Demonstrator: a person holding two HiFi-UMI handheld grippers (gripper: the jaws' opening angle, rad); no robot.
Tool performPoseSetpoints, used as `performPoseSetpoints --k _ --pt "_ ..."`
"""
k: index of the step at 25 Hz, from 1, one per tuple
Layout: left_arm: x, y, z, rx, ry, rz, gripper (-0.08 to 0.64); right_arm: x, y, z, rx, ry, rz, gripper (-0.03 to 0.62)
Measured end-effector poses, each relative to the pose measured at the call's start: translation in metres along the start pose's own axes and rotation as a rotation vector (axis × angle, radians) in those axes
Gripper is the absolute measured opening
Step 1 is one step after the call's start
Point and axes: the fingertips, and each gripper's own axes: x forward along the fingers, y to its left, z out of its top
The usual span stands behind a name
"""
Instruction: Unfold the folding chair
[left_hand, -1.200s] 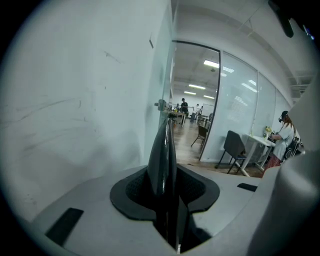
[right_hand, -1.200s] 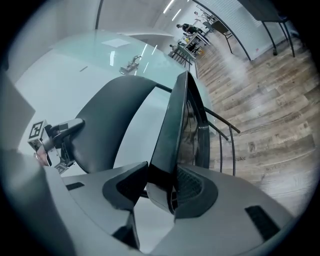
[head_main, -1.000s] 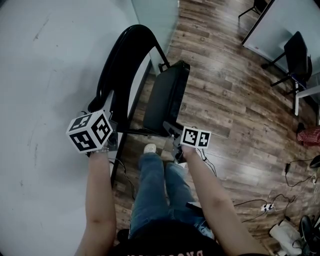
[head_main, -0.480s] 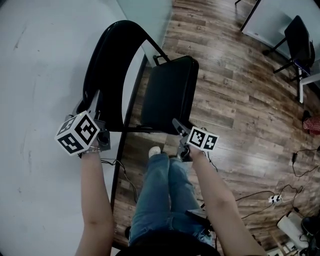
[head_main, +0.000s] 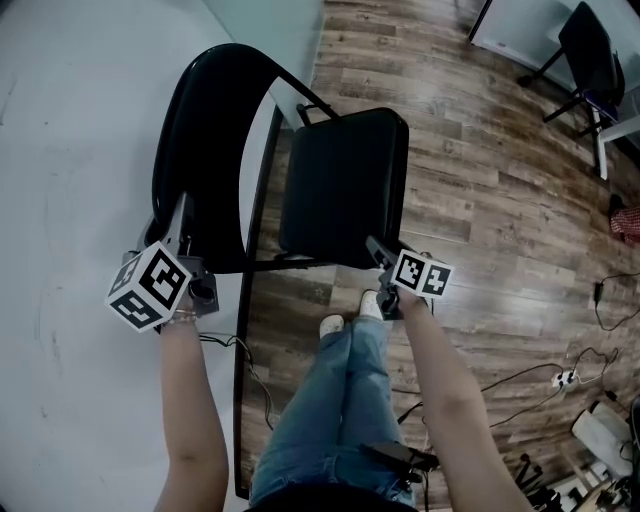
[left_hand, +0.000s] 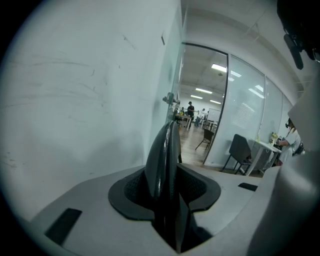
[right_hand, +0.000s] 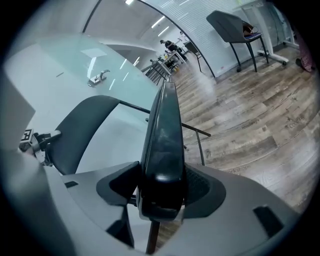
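A black folding chair stands against the white wall. Its curved backrest is at the left and its padded seat hangs out over the floor, tilted. My left gripper is shut on the backrest's edge, which fills the gap between its pads. My right gripper grips the seat's front edge. Its jaws have just been opening wider, but the seat edge still sits pressed between them. The right gripper view also shows the backrest at the left.
The white wall runs along the left and wood floor lies to the right. The person's legs stand just below the seat. A black office chair is at the top right. Cables and a power strip lie at the lower right.
The seat has swung down and away from the backrest, showing more of its top. My right gripper went right and down with it; the left gripper sank a little with the backrest.
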Motion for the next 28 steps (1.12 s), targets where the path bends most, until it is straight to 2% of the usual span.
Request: performPoseSetpoints --k 5,10,12,15,19,28 --pt "0.009 0.021 -0.011 -0.031 -0.001 -0.014 0.135 0.006 -0.019 -0.007 -0.007 -0.021 -0.02 0.272" --pt "0.013 0.02 -0.014 -0.007 -0.039 -0.044 0.135 0.007 -0.035 -0.004 0.001 -0.069 -0.021 0.284" --pt "0.015 0.015 -0.016 0.008 -0.062 -0.062 0.132 0.007 -0.042 -0.002 0.037 -0.109 -0.012 0.291" --pt "0.017 0.012 -0.026 0.023 -0.088 -0.077 0.13 0.007 -0.057 -0.003 0.097 -0.172 -0.004 0.348" --pt "0.024 0.024 -0.038 0.006 -0.093 -0.086 0.131 0.014 -0.073 -0.008 0.079 -0.177 0.0 0.393" --pt "0.052 0.037 -0.084 -0.046 -0.091 -0.101 0.133 0.025 -0.132 -0.023 0.099 -0.182 0.027 0.441"
